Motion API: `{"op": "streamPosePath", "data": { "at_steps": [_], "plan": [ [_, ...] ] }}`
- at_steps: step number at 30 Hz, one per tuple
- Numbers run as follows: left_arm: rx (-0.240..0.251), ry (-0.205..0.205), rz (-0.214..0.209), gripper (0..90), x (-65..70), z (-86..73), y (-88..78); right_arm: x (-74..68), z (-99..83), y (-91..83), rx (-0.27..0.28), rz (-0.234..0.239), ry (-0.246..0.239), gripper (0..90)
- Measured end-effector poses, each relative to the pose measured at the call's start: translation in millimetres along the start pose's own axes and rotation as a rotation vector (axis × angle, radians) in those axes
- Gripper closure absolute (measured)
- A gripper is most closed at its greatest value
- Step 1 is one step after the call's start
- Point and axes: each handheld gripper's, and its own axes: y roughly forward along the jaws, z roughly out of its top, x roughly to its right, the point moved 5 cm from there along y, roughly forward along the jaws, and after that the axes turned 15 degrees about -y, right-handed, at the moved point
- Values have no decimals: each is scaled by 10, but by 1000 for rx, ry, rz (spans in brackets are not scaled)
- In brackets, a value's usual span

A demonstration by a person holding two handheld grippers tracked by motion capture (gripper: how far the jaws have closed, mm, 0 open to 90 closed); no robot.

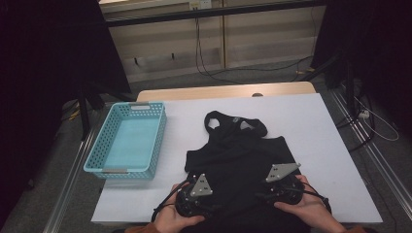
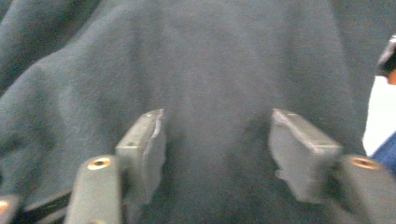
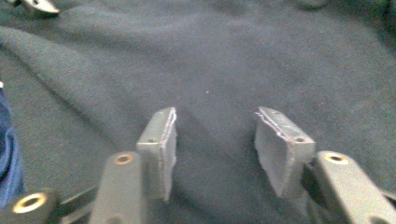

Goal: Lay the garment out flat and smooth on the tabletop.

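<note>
Lying lengthwise, black tank top (image 1: pixel 238 150), straps toward far edge.

A recording lab or test room is suggested: a white-topped work table (image 1: pixel 311 126) is ringed by black curtains (image 1: pixel 43 58), metal floor rails (image 1: pixel 374 155) and loose black cables (image 1: pixel 209 68).
</note>
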Motion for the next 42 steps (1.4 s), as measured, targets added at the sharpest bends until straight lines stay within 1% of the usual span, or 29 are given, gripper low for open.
{"op": "streamPosePath", "data": {
  "at_steps": [1,2,3,4,5,6,7,8,9,11,12,14,15,16,19,21,23,25,27,30,32,33,35,36,37,39,41,42],
  "plan": [
    [4,-15,-4,450,-9,-6,-11,-17,3,-6,0,7,-7,630],
    [-11,-11,0,512,-23,-9,-39,-39,4,-12,4,12,-5,695],
    [-20,-10,3,581,-32,-13,-53,-76,4,-22,8,21,-4,782],
    [-19,-31,-5,643,-34,-16,-62,-95,2,-30,7,26,-7,836],
    [-32,-34,-1,711,-44,-25,-81,-112,-3,-41,5,23,-11,890],
    [-60,-11,-4,773,-53,-36,-107,-120,-13,-52,5,14,-12,899],
    [-47,-43,-19,832,-23,-47,-109,-129,-21,-61,8,17,-7,900],
    [-53,-46,-16,881,-23,-55,-119,-138,-25,-69,9,14,-2,900],
    [-52,-60,-17,891,-19,-53,-122,-149,-26,-75,5,12,-9,900],
    [-57,-73,-15,899,-22,-53,-132,-168,-27,-88,0,20,-6,900],
    [-59,-73,-14,899,-12,-68,-146,-182,-32,-99,0,27,-3,900],
    [-65,-62,-20,900,-5,-85,-168,-223,-44,-118,4,38,-7,900],
    [-77,-56,-24,900,-5,-98,-182,-246,-51,-130,3,42,-7,900],
    [-71,-64,-32,900,10,-105,-186,-269,-56,-139,6,47,-5,900],
    [-85,-54,-21,900,45,-133,-222,-346,-71,-173,7,58,-6,900],
    [-92,-55,-34,900,87,-174,-255,-395,-80,-189,9,60,-8,900],
    [-97,-47,-41,900,115,-221,-283,-447,-86,-204,13,68,-10,900],
    [-95,-52,-50,900,147,-255,-317,-502,-88,-217,14,72,-12,900],
    [-101,-41,-53,900,174,-289,-345,-557,-89,-231,17,79,-20,900],
    [-104,-52,-66,900,211,-329,-362,-647,-82,-260,26,81,-32,900],
    [-104,-62,-87,900,236,-346,-371,-694,-86,-276,28,85,-32,900],
    [-112,-61,-87,900,245,-359,-382,-713,-88,-283,29,88,-31,900],
    [-111,-71,-104,900,284,-384,-396,-755,-95,-295,32,99,-31,900],
    [-109,-82,-119,900,319,-400,-403,-777,-96,-299,34,105,-32,900],
    [-114,-77,-126,900,333,-415,-412,-801,-96,-304,35,112,-33,900],
    [-119,-78,-132,900,366,-449,-434,-823,-94,-305,40,117,-29,900],
    [-98,-96,-152,900,386,-457,-448,-821,-93,-306,48,120,-20,891],
    [-91,-100,-155,898,373,-449,-463,-805,-92,-310,54,123,-11,857]
  ]
}}
